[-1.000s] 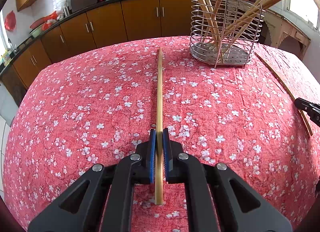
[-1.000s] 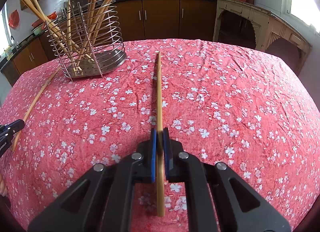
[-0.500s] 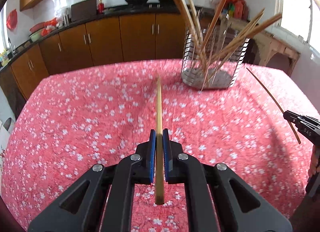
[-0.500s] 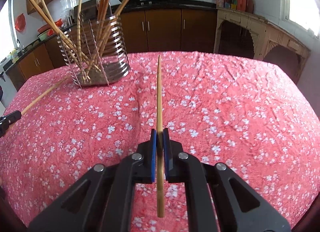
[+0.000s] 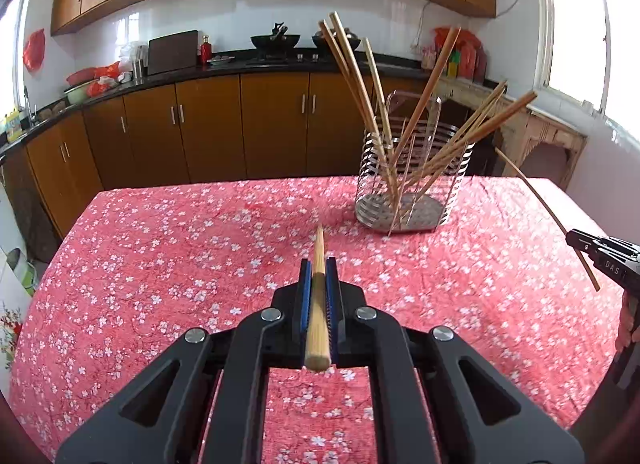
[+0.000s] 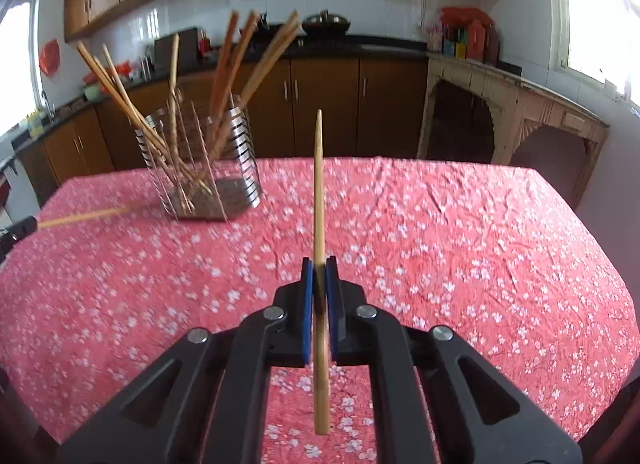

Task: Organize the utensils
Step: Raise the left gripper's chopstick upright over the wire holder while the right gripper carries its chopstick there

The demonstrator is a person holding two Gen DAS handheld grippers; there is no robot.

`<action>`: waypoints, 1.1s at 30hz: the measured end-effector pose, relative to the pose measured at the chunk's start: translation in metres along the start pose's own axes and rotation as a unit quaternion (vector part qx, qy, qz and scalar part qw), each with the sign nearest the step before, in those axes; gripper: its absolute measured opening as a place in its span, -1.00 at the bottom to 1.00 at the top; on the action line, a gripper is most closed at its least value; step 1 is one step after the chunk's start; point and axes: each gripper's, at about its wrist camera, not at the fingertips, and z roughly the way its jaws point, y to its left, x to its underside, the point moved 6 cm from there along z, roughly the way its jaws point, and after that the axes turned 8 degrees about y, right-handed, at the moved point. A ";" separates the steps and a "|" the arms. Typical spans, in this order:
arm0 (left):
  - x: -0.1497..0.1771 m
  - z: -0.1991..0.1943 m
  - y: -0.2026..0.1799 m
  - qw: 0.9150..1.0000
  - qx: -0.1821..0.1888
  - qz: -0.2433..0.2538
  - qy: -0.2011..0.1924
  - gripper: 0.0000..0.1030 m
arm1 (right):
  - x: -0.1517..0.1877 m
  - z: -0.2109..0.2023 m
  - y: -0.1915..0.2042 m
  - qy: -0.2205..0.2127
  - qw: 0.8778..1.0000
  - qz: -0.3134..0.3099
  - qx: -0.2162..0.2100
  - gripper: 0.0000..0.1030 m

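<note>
Bamboo, light and stiff, so each claw clamps its chopstick near the thick end: left claw [image 5: 319, 292] on one chopstick [image 5: 318, 296], right claw [image 6: 319, 296] on another [image 6: 319, 191]. Both have risen off the red cloth worktop [image 5: 160, 264] since a second ago, probably bound for the wire holder [image 5: 404, 199] beyond.

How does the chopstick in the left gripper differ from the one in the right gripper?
The left gripper's chopstick pokes only a little past its fingers; the right gripper's chopstick sticks out far ahead of its own fingers. The left one's butt end stops just behind the fingers; the right one's hangs well behind. Both are pale wood, clamped lengthwise above the flowered tablecloth.
</note>
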 end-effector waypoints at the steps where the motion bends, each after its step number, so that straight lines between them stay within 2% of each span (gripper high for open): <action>1: 0.002 0.002 0.001 1.000 0.001 -0.003 0.003 -0.86 | 0.004 0.009 0.000 0.013 1.000 0.001 0.003 -0.85; 3: 0.004 0.006 0.003 1.000 0.002 -0.011 0.007 -0.86 | 0.010 0.027 0.000 0.038 0.999 0.010 -0.004 -0.85; 6: 0.001 0.002 0.005 1.000 0.003 -0.016 -0.002 -0.87 | 0.014 0.032 0.001 0.047 0.998 0.025 -0.023 -0.85; 13: -0.017 -0.019 0.013 0.999 0.002 -0.033 -0.038 -0.87 | -0.007 -0.008 -0.003 -0.023 0.999 0.022 -0.034 -0.85; 20: -0.022 -0.024 0.015 0.998 0.002 -0.046 -0.047 -0.87 | -0.023 -0.044 -0.012 -0.089 0.994 0.035 -0.044 -0.85; 26: -0.027 -0.030 0.015 0.997 0.007 -0.053 -0.058 -0.87 | -0.035 -0.061 -0.018 -0.124 0.990 0.046 -0.055 -0.85; 33: -0.030 -0.032 0.012 0.996 0.006 -0.056 -0.065 -0.86 | -0.038 -0.067 -0.018 -0.136 0.988 0.046 -0.055 -0.85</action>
